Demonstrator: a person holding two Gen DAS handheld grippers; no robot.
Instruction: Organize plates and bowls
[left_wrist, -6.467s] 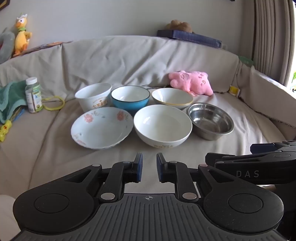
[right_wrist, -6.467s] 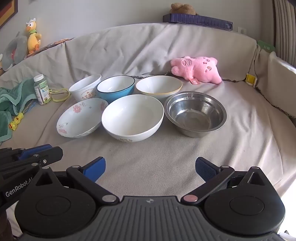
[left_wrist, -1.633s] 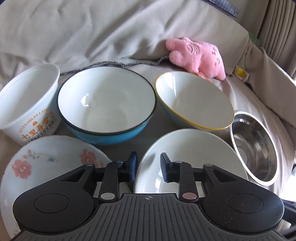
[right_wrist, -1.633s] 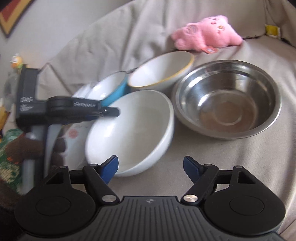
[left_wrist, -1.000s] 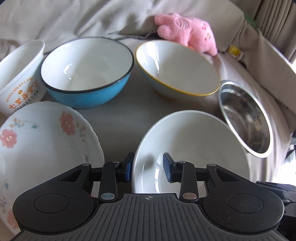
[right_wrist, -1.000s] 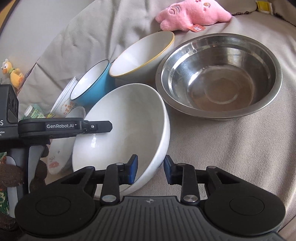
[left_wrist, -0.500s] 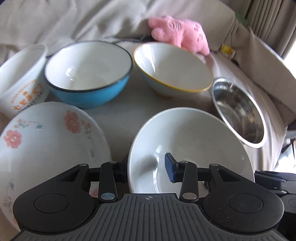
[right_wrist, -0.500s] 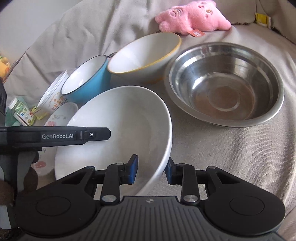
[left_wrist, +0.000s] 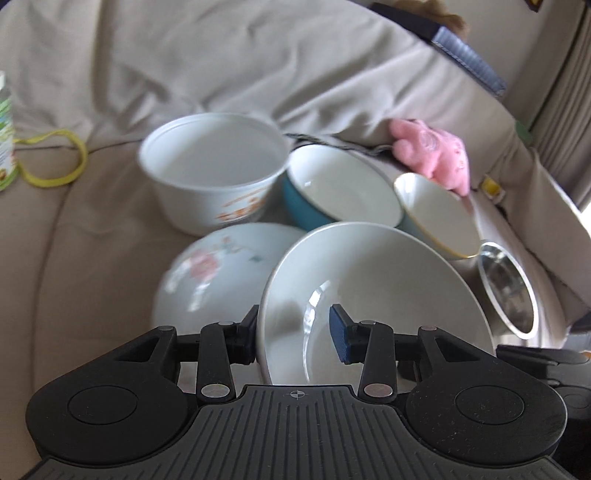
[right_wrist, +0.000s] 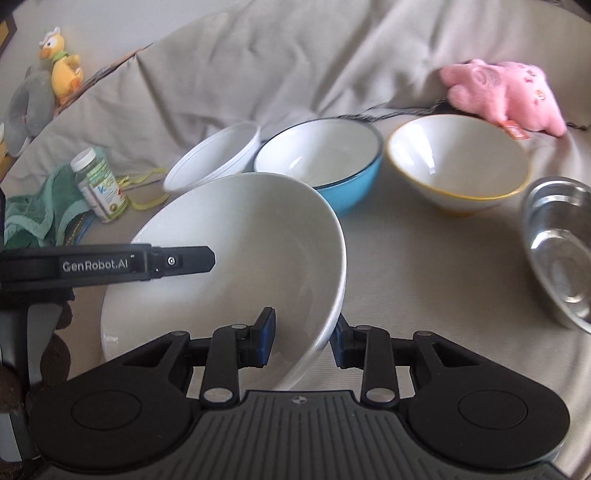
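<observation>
Both grippers hold the large white bowl (left_wrist: 388, 295) by opposite rims, lifted and tilted. My left gripper (left_wrist: 295, 332) is shut on its left rim. My right gripper (right_wrist: 304, 338) is shut on its right rim; the bowl (right_wrist: 258, 251) fills the right wrist view's middle. Under and left of it lies the floral plate (left_wrist: 207, 273). Behind stand the white paper bowl (left_wrist: 210, 173), the blue bowl (right_wrist: 321, 158), the yellow-rimmed bowl (right_wrist: 458, 158) and the steel bowl (right_wrist: 557, 251).
All stands on a beige covered sofa (right_wrist: 424, 266). A pink plush toy (right_wrist: 506, 92) lies at the back right. A small bottle (right_wrist: 98, 184), a green cloth (right_wrist: 40, 214) and a yellow loop (left_wrist: 55, 162) lie at the left.
The white bowl has risen off the sofa and moved left, over the floral plate. Both grippers keep their hold on its rims.
</observation>
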